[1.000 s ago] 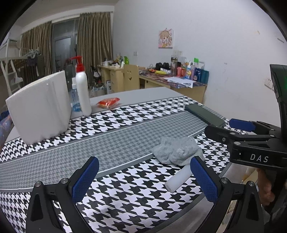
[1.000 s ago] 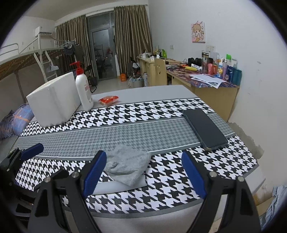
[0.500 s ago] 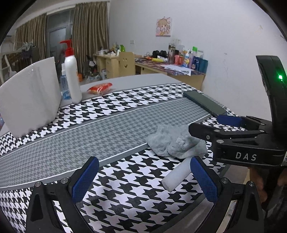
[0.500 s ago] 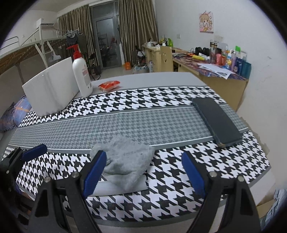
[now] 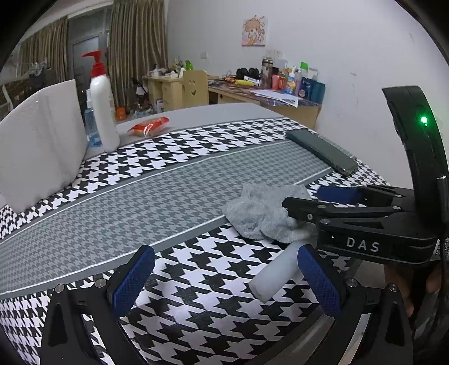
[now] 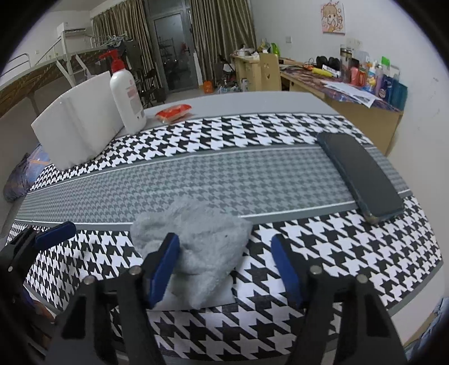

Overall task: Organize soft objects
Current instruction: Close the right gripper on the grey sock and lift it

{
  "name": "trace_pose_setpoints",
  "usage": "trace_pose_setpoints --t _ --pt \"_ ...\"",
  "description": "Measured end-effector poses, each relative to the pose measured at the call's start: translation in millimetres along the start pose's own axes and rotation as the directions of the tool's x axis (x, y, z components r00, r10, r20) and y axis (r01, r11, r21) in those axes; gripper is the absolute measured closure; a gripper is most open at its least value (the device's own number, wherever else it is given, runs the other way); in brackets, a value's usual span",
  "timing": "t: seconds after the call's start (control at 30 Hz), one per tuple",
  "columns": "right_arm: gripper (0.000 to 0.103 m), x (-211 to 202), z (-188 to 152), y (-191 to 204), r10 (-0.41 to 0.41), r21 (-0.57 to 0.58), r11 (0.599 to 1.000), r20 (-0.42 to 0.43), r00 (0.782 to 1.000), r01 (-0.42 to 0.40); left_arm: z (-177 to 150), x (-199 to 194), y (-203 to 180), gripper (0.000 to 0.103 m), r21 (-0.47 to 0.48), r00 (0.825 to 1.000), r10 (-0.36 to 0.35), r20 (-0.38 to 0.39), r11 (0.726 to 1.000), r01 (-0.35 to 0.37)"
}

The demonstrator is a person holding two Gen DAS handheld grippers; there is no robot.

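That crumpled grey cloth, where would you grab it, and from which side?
Probably the raised bunched fold at the near edge of the grey cloth, coming from the near table edge, as the open right gripper does. That hump stands above the white roll under it.

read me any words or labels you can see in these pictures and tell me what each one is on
"DAS": white letters on the black body of the right gripper, seen in the left wrist view.
Pump bottle: pink label with print too small to read.
Orange packet: print blurred, unreadable.
Bottles on the far desk: labels too small to read.
Wall poster: cartoon figure, no readable text.
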State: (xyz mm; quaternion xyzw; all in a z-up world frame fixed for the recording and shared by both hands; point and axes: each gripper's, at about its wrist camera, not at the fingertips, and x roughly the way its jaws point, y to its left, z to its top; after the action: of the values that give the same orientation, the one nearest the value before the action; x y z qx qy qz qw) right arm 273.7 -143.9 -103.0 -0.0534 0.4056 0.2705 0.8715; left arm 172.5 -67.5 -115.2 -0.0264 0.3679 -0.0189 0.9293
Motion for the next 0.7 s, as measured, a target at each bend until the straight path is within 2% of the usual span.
trace_pose_setpoints --t 0.3,0.5,0.53,0.6,0.7 --pt "0.075 6 -1 -4 0.066 0.032 0.997 -0.044 0.997 -0.064 2 6 -6 0.001 0.003 1.000 -0.004 -0.011 1.000 0.004" --pt "0.081 1 0 -4 0.060 0.027 0.998 -0.038 0.997 -0.059 2 6 -7 0.001 0.005 1.000 -0.007 -0.008 1.000 0.007" --pt "0.082 -1 1 -4 0.060 0.028 0.998 -0.030 0.998 -0.059 2 6 -7 0.001 0.006 1.000 -0.006 -0.007 1.000 0.006" --pt "0.090 -8 1 -4 0.056 0.023 0.998 -0.003 0.998 -0.056 3 6 -8 0.001 0.007 1.000 -0.010 -0.007 1.000 0.010" --pt "0.092 -14 3 -7 0.041 0.018 0.999 0.021 0.999 -0.041 3 6 -9 0.001 0.014 1.000 -0.027 -0.008 1.000 0.027"
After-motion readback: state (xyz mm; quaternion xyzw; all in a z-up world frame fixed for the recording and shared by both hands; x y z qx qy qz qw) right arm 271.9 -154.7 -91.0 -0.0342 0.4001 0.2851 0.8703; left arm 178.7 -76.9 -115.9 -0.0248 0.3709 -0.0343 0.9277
